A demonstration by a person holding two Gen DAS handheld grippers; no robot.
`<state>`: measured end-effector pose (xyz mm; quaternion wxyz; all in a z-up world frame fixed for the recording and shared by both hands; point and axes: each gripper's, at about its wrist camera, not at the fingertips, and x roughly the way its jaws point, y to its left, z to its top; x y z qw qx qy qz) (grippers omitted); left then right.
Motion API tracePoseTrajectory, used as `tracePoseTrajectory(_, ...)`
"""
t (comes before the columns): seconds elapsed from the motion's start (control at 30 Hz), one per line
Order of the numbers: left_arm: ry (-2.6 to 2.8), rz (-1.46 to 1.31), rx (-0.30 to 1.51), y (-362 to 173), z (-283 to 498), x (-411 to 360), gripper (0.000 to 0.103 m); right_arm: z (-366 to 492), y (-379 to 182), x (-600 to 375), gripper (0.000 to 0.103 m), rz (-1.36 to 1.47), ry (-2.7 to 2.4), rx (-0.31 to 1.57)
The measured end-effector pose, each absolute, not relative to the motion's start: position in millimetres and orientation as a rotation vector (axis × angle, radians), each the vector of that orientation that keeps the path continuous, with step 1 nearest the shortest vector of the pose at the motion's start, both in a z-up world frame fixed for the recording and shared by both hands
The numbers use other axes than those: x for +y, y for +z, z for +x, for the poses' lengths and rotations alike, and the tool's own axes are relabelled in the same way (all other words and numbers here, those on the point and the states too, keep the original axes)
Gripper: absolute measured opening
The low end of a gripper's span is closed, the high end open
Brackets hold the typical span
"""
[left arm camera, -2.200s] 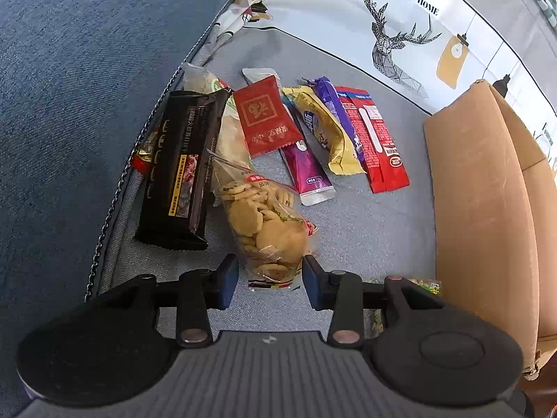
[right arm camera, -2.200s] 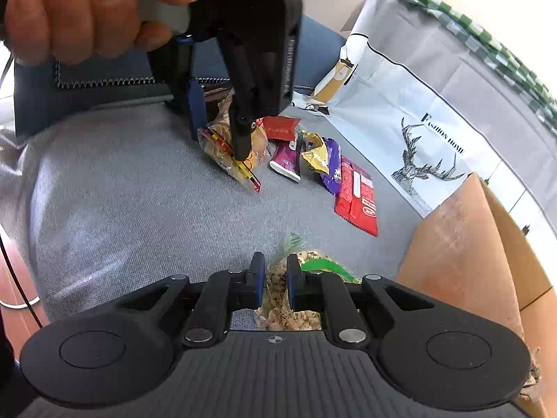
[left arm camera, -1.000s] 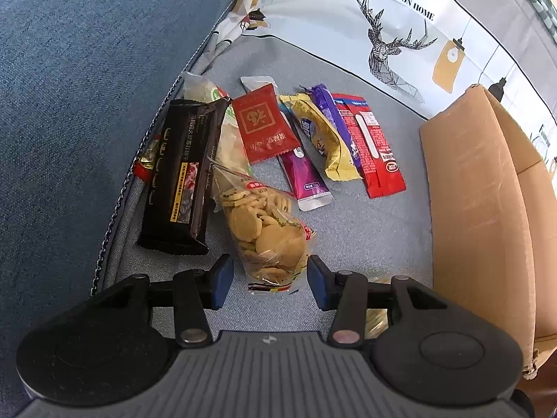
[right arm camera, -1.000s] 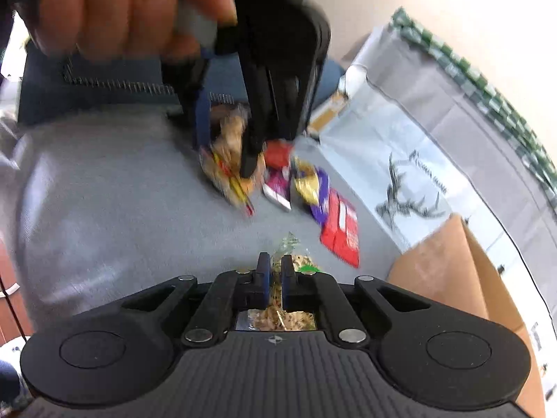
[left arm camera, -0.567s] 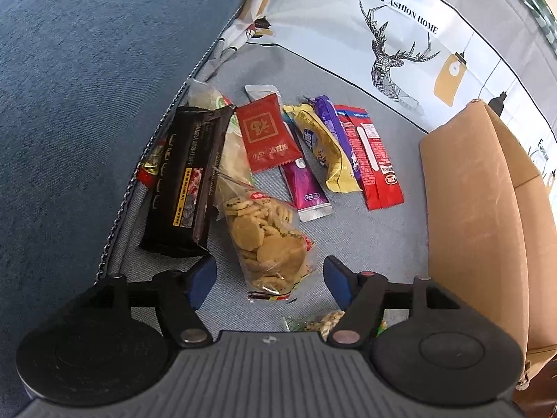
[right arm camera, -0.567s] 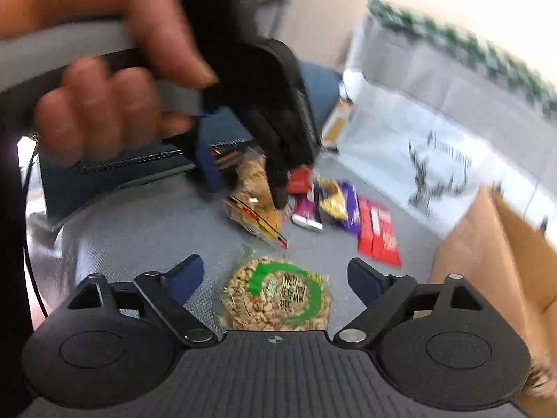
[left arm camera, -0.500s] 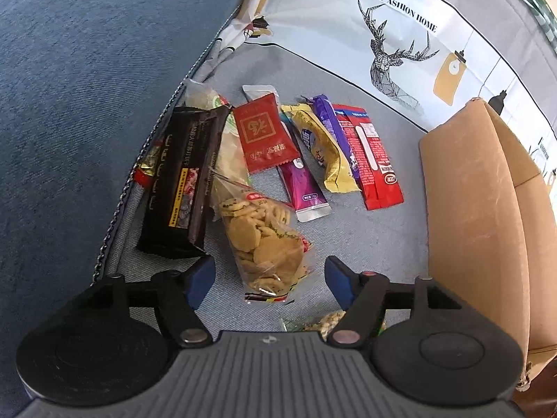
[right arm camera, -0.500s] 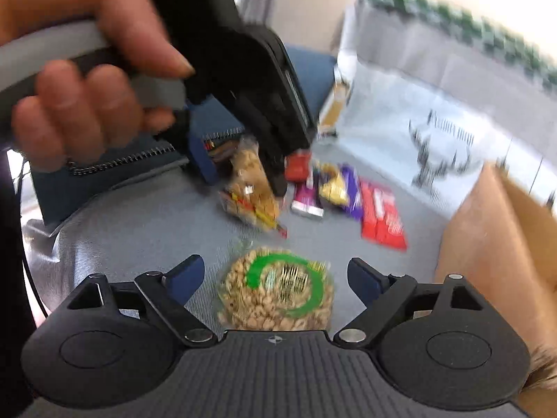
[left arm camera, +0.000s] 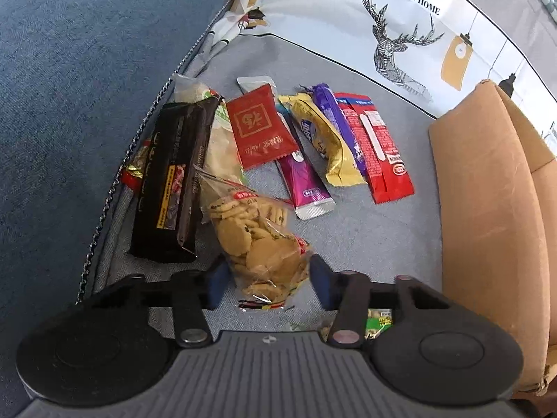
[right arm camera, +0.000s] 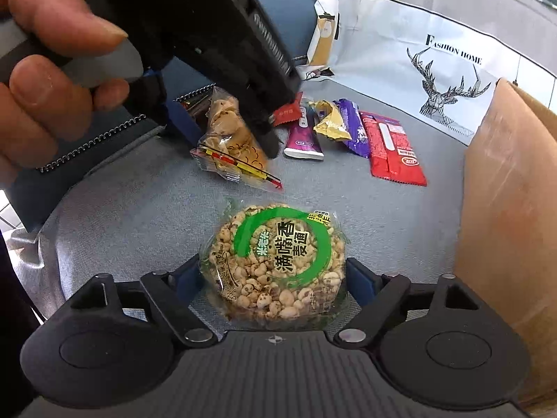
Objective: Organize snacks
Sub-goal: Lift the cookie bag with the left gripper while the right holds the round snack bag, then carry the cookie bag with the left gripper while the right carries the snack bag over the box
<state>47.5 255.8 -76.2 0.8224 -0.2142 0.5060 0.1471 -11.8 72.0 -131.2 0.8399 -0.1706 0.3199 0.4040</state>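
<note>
Nearest the right wrist camera, the right tongs (right arm camera: 275,280) stand spread wide, their blue-padded tips on either side of a round puffed-grain cake (right arm camera: 276,261) in clear, crinkly film with a green ring printed on top; whether the pads touch the wrapper cannot be told. The cake lies flat on the grey woven sofa cushion (right arm camera: 139,209). At 11 o'clock from it, the left tongs (right arm camera: 222,139), gripped by a bare hand (right arm camera: 45,52), straddle a transparent bag of thin round biscuits (left arm camera: 257,240), jaws parted and close against its sides. Farther off, at 12 to 1 o'clock, glossy foil packets lie in a loose row: a long black bar (left arm camera: 170,181), a red square sachet (left arm camera: 259,130), a magenta pouch (left arm camera: 306,184), a crumpled yellow wrapper (left arm camera: 323,142), a purple stick (left arm camera: 339,122) and a red bar (left arm camera: 379,149). A matte brown cardboard box (left arm camera: 487,216) stands at 3 o'clock. Beyond it a pale cloth printed with a deer (left arm camera: 400,45) drapes the sofa.
</note>
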Motion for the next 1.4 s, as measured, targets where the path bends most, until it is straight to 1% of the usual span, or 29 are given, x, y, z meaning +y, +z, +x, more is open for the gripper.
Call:
tracePoseTrajectory(0.03, 0.309, -0.449, 1.073, -75, 47, 256, 0.047, -12, -131, 72, 0.083, -0.361, 0.85, 0.676)
tracePoseTrajectory(0.17, 0.284, -0.427, 1.059, -70, 42, 254, 0.044, -13, -129, 73, 0.083, -0.375, 0.835, 0.676)
tracePoseTrajectory(0.3, 0.162, -0.454, 1.029, -60, 33, 251, 0.044, -18, -127, 74, 0.083, -0.408, 0.828, 0.696)
tracePoseTrajectory(0.37, 0.137, -0.444, 1.064, -63, 31, 249, 0.046, -20, -128, 73, 0.083, -0.42, 0.82, 0.711)
tracePoseTrajectory(0.4, 0.16, -0.42, 1.09, -65, 31, 248, 0.051, -20, -128, 72, 0.084, -0.423, 0.818, 0.723)
tracePoseTrajectory(0.43, 0.199, -0.392, 1.109, -67, 31, 249, 0.062, -18, -129, 72, 0.084, -0.421, 0.816, 0.737)
tracePoseTrajectory(0.5, 0.269, -0.374, 1.103, -66, 29, 253, 0.067, -15, -130, 70, 0.085, -0.402, 0.812, 0.761)
tracePoseTrajectory(0.63, 0.318, -0.428, 1.066, -62, 28, 260, 0.077, -11, -131, 69, 0.086, -0.385, 0.813, 0.775)
tracePoseTrajectory(0.67, 0.318, -0.425, 1.067, -62, 30, 259, 0.079, -11, -131, 69, 0.086, -0.384, 0.813, 0.774)
tracePoseTrajectory(0.7, 0.32, -0.415, 1.073, -63, 33, 256, 0.083, -11, -132, 69, 0.086, -0.381, 0.814, 0.775)
tracePoseTrajectory(0.73, 0.325, -0.401, 1.081, -64, 36, 253, 0.084, -10, -132, 69, 0.086, -0.379, 0.815, 0.775)
tracePoseTrajectory(1.1, 0.383, -0.375, 1.162, -90, 60, 241, 0.084, -7, -134, 68, 0.087, -0.364, 0.829, 0.772)
tracePoseTrajectory(1.17, 0.384, -0.381, 1.173, -94, 61, 242, 0.082, -7, -134, 67, 0.087, -0.362, 0.83, 0.772)
tracePoseTrajectory(1.2, 0.381, -0.384, 1.173, -94, 61, 242, 0.079, -6, -134, 67, 0.087, -0.361, 0.83, 0.772)
tracePoseTrajectory(1.33, 0.355, -0.379, 1.158, -92, 61, 240, 0.059, -8, -134, 66, 0.085, -0.364, 0.836, 0.762)
tracePoseTrajectory(1.37, 0.349, -0.382, 1.152, -91, 60, 240, 0.055, -9, -133, 65, 0.084, -0.368, 0.838, 0.754)
tracePoseTrajectory(1.4, 0.34, -0.393, 1.142, -89, 59, 240, 0.054, -10, -133, 64, 0.084, -0.372, 0.837, 0.745)
